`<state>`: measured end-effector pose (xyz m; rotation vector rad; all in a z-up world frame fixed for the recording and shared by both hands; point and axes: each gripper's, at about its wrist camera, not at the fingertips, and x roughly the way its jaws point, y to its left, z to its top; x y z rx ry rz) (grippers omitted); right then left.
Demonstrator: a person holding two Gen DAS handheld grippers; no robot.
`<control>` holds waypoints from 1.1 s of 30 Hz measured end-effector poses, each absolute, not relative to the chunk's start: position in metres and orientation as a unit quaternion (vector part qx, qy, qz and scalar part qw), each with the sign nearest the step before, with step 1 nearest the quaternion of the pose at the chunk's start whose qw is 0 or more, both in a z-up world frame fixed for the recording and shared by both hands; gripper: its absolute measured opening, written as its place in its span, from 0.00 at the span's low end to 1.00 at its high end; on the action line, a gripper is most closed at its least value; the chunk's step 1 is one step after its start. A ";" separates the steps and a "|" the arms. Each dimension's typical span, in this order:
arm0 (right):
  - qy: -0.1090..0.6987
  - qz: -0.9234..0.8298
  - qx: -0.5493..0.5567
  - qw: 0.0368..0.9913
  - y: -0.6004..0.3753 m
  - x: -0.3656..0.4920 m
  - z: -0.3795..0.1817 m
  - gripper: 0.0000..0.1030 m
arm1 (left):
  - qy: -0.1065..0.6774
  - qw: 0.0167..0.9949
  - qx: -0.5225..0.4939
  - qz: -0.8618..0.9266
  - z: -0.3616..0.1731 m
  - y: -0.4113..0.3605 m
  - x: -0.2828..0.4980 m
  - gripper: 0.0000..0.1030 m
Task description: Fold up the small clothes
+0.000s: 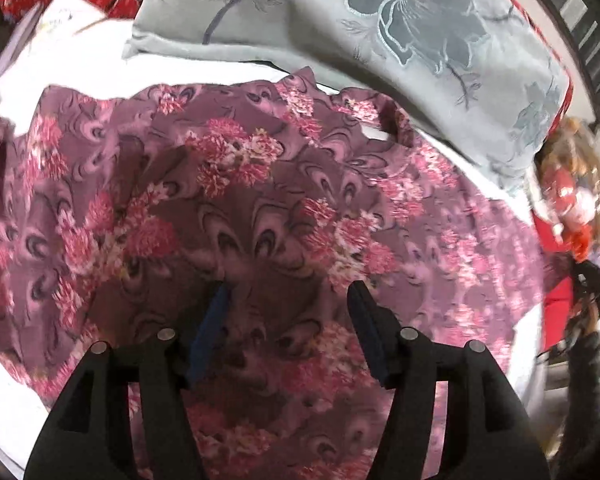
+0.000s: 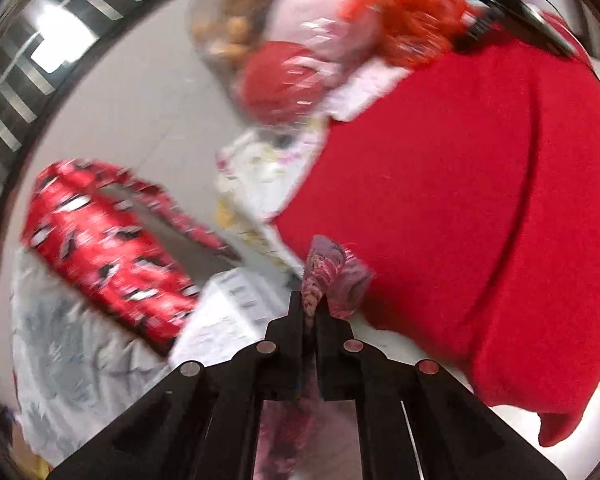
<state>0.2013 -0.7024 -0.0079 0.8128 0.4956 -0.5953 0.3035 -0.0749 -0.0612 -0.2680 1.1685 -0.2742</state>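
While my two claws work the same cloth, these are the things I mind, left to right:

Left claw: spread wide, holding nothing; it hangs just above the purple flowered garment, both blue pads free of the cloth.

Garment, seen from my left claw: straight ahead and below, spread broad but rumpled on a white bed sheet; a grey flowered pillow lies beyond its far edge.

Right claw: pinched almost fully together on a bunched corner of the same garment, which pokes out past the tips and trails back under me.

Beyond my right claw: a red cloth fills the right side ahead, a red patterned box sits ahead to the left; all of it is blurred.

Step, as I judge it: carrying the pinched corner across to make a fold.

How to do it well: keep the right pinch firm and low, so the cloth drapes instead of bunching.

Left claw's part: come down on the matching edge, or press the crease line, before the right lets go.

Risk: the rumples near the far edge could get folded in; smoothing first would help.
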 end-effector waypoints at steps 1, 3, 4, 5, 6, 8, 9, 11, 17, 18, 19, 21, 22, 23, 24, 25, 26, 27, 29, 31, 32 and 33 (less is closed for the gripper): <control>0.238 -0.264 0.373 0.857 -0.689 0.207 0.001 0.04 | 0.550 0.812 -0.138 -0.134 -0.060 -0.072 0.302 0.59; 0.247 -0.226 0.352 0.874 -0.657 0.220 0.017 0.04 | 0.551 0.807 -0.158 -0.141 -0.055 -0.062 0.299 0.59; 0.252 -0.206 0.344 0.881 -0.639 0.226 0.023 0.04 | 0.548 0.807 -0.164 -0.145 -0.052 -0.058 0.296 0.59; 0.255 -0.192 0.340 0.884 -0.628 0.231 0.027 0.04 | 0.544 0.808 -0.171 -0.146 -0.048 -0.051 0.294 0.59; 0.262 -0.167 0.334 0.890 -0.606 0.239 0.031 0.04 | 0.545 0.806 -0.175 -0.152 -0.046 -0.045 0.292 0.59; 0.275 -0.134 0.318 0.897 -0.567 0.251 0.035 0.04 | 0.545 0.803 -0.187 -0.155 -0.040 -0.031 0.289 0.59; 0.284 -0.113 0.310 0.900 -0.542 0.257 0.035 0.04 | 0.543 0.801 -0.196 -0.157 -0.036 -0.019 0.287 0.59; 0.302 -0.075 0.297 0.903 -0.496 0.270 0.033 0.04 | 0.540 0.801 -0.203 -0.158 -0.030 -0.003 0.284 0.59; 0.358 0.010 0.253 0.899 -0.373 0.304 0.019 0.04 | 0.533 0.805 -0.204 -0.165 -0.014 0.049 0.276 0.59; 0.370 0.025 0.245 0.896 -0.347 0.309 0.016 0.04 | 0.534 0.803 -0.206 -0.166 -0.014 0.055 0.275 0.59; 0.377 0.036 0.240 0.894 -0.328 0.312 0.014 0.04 | 0.534 0.802 -0.211 -0.167 -0.013 0.061 0.275 0.59; 0.391 0.069 0.232 0.888 -0.279 0.320 0.008 0.04 | 0.530 0.802 -0.218 -0.166 -0.012 0.073 0.273 0.59; 0.395 0.078 0.231 0.886 -0.266 0.323 0.006 0.04 | 0.529 0.802 -0.222 -0.166 -0.011 0.079 0.273 0.59; 0.402 0.092 0.227 0.882 -0.247 0.326 0.002 0.04 | 0.527 0.803 -0.225 -0.166 -0.011 0.083 0.272 0.59; 0.409 0.108 0.221 0.879 -0.223 0.329 -0.002 0.04 | 0.525 0.803 -0.229 -0.165 -0.010 0.087 0.271 0.59; 0.413 0.119 0.218 0.876 -0.207 0.329 -0.007 0.04 | 0.523 0.803 -0.233 -0.166 -0.010 0.090 0.271 0.59; 0.422 0.135 0.215 0.870 -0.183 0.331 -0.014 0.04 | 0.521 0.803 -0.238 -0.167 -0.010 0.092 0.271 0.59; 0.428 0.144 0.214 0.866 -0.167 0.331 -0.019 0.04 | 0.518 0.803 -0.243 -0.167 -0.009 0.095 0.270 0.59; 0.453 0.166 0.214 0.850 -0.135 0.331 -0.037 0.10 | 0.515 0.802 -0.252 -0.169 -0.009 0.097 0.269 0.59; 0.487 0.164 0.198 0.834 -0.116 0.329 -0.053 0.16 | 0.515 0.800 -0.258 -0.171 -0.009 0.096 0.271 0.59; 0.509 0.170 0.189 0.823 -0.107 0.325 -0.062 0.18 | 0.515 0.798 -0.260 -0.172 -0.010 0.095 0.272 0.59; 0.525 0.185 0.184 0.810 -0.102 0.318 -0.067 0.18 | 0.517 0.795 -0.264 -0.176 -0.011 0.092 0.274 0.59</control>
